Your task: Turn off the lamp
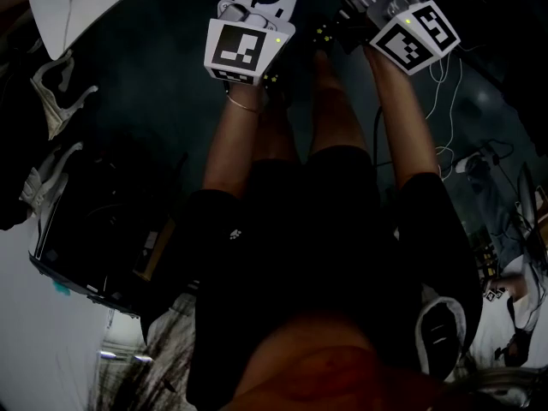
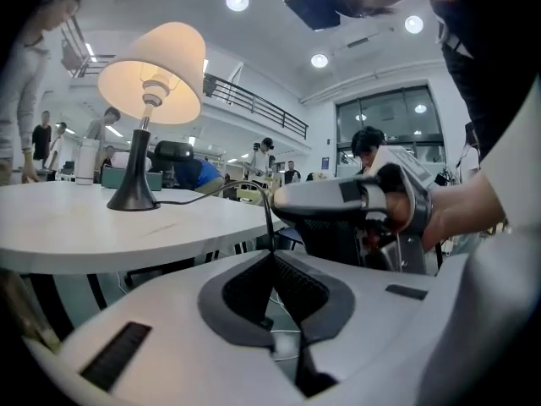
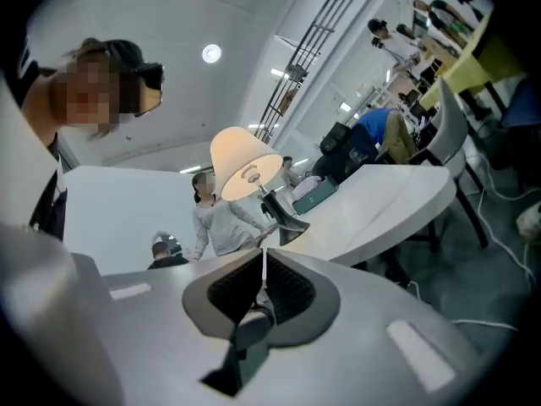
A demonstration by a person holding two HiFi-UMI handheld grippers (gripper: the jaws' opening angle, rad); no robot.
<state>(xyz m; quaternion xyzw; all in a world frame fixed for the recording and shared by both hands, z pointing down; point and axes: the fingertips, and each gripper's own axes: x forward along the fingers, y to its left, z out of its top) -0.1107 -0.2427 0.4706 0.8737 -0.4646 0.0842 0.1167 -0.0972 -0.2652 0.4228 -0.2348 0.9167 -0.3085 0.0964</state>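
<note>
While lit, lamp (image 2: 152,73) upright on white desk (image 2: 76,231), well apart from left tongs (image 2: 270,259) and right tongs (image 3: 264,265); each closed tip to tip, nothing held. Likely light, top-heavy, easily tipped; steady at black base (image 2: 133,200); switch possibly on cord (image 2: 175,201), unseen.

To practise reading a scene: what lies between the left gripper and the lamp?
The left gripper view shows bare white table and the lamp's black cord, which arcs off the table down into the left gripper's closed tips.

Matt lampshade (image 2: 156,66), smooth glossy table (image 2: 84,227)
</note>
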